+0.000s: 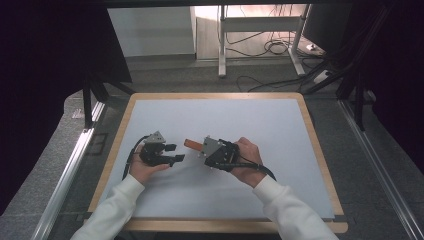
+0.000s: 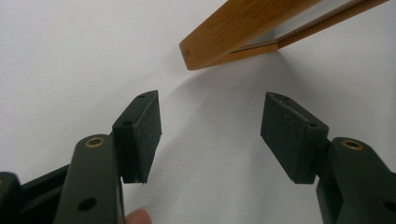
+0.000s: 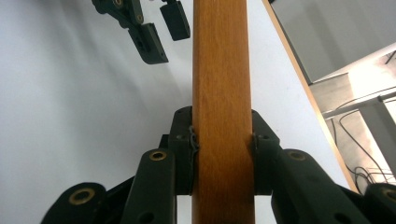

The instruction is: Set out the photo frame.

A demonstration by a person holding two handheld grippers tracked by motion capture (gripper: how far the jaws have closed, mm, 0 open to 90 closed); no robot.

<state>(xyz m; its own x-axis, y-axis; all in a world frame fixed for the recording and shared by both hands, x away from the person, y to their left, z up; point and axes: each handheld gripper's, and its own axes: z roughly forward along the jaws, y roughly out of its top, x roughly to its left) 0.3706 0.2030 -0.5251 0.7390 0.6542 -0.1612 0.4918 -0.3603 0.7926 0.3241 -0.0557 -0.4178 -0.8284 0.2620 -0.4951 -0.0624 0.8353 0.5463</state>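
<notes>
White tabletop [image 1: 240, 120] carries both tools: from above, the right tool [image 1: 204, 148] holds a wooden stick [image 1: 192, 144] pointing at the left tool [image 1: 174, 153]. Left gripper view: jaws spread, stick end just beyond. Right gripper view: jaws clamp the stick. Likely a handover; next, the left tool closes on that end.

The person wears white long sleeves [image 1: 287, 207] that enter from six o'clock. Each hand carries a black two-jaw tool. The left gripper [image 1: 172, 153] has a grey three-cornered plate [image 1: 156, 137] on top at twelve o'clock and a black cable [image 1: 131, 156] looping off at nine o'clock. The right gripper [image 3: 223, 149] carries a grey plate [image 1: 211, 145] too. Their black arms show brass-ringed holes [image 2: 95, 142] and small screw holes; the flat pads [image 2: 290, 134] are matte, dark and rectangular.
</notes>
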